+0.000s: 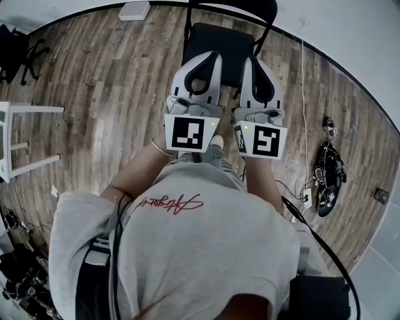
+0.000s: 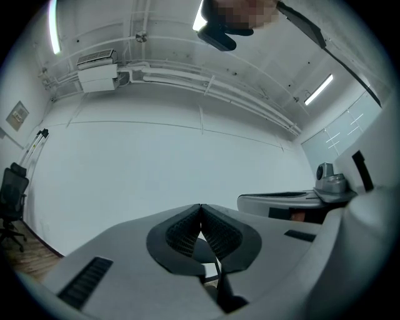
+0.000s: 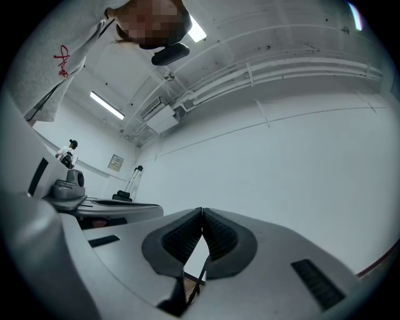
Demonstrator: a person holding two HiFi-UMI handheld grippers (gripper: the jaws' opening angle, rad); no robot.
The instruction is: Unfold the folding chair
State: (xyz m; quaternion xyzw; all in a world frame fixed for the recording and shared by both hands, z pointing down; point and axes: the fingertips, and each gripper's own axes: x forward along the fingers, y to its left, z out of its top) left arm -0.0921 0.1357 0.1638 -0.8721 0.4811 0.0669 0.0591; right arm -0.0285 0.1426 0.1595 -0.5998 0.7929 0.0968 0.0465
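In the head view the black folding chair (image 1: 219, 44) stands on the wooden floor with its seat flat and its backrest toward the wall. Both grippers are held side by side just above the seat's near edge, pointing away from me. The jaws of my left gripper (image 1: 214, 56) (image 2: 200, 207) are pressed together with nothing between them. My right gripper (image 1: 253, 60) (image 3: 202, 212) is shut the same way and holds nothing. Each gripper view looks at a bare white wall and shows the other gripper beside it; the chair is not clearly seen there.
A white stool frame (image 1: 22, 140) stands at the left and a black office chair (image 1: 19, 53) at the far left. Cables and small devices (image 1: 328, 178) lie on the floor at the right. A white box (image 1: 134, 9) sits by the wall.
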